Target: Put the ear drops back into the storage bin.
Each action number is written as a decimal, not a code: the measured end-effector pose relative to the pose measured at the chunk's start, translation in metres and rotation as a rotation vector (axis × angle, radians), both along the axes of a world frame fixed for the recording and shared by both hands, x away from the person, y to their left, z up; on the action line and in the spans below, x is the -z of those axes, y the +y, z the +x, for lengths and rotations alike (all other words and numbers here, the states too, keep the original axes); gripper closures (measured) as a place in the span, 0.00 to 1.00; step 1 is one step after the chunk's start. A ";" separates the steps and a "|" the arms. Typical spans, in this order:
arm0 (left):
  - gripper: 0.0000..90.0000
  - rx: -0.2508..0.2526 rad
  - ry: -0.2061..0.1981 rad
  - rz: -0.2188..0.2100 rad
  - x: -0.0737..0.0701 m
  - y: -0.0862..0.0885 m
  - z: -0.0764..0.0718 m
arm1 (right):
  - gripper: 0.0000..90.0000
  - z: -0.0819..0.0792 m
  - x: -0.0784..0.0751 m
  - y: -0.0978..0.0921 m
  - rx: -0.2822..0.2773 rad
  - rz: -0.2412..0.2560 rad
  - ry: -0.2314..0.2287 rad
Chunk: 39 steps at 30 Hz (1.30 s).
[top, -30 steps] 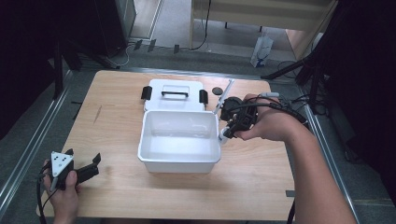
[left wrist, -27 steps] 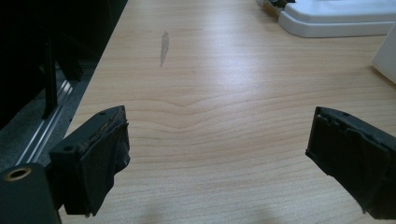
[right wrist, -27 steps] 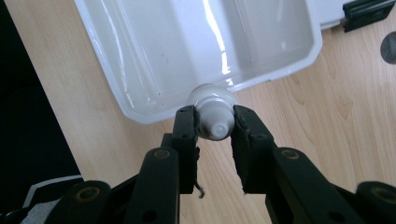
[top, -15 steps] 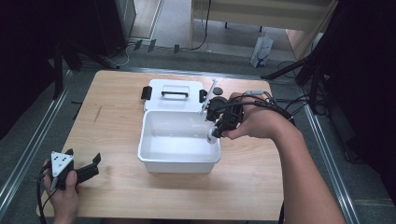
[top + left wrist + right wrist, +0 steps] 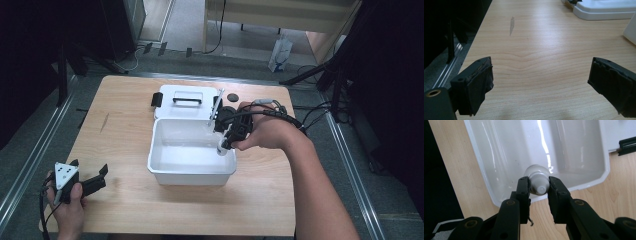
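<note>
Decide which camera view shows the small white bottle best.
The right gripper view: the white bottle, cap toward the camera, sits clamped between the right tongs above the white tub. In the high view it is a blur.

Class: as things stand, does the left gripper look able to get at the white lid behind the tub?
Probably yes: the left gripper is open and holds nothing, with bare table toward the lid, left of the tub.

The pale wooden table (image 5: 544,50) looks smooth and matt, with visible grain. The white rectangular plastic bin (image 5: 499,157) is glossy and reflects light. The small white plastic cap (image 5: 539,185) has fine ribs. The black gripper pads (image 5: 480,86) look matt and rough.
</note>
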<state>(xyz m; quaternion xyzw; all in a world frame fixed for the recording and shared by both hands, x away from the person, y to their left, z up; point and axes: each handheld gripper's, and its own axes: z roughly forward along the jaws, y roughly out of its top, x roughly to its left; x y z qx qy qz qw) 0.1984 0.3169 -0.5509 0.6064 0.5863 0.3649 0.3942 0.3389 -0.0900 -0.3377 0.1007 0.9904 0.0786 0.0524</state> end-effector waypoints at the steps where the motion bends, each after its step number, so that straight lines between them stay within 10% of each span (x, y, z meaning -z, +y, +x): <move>1: 0.07 0.000 0.000 0.000 0.000 0.000 0.000 | 0.80 0.000 0.000 0.000 0.000 0.000 0.000; 39: 0.07 0.000 0.003 0.000 0.000 0.000 0.000 | 0.80 0.003 0.094 0.004 -0.140 -0.122 -0.030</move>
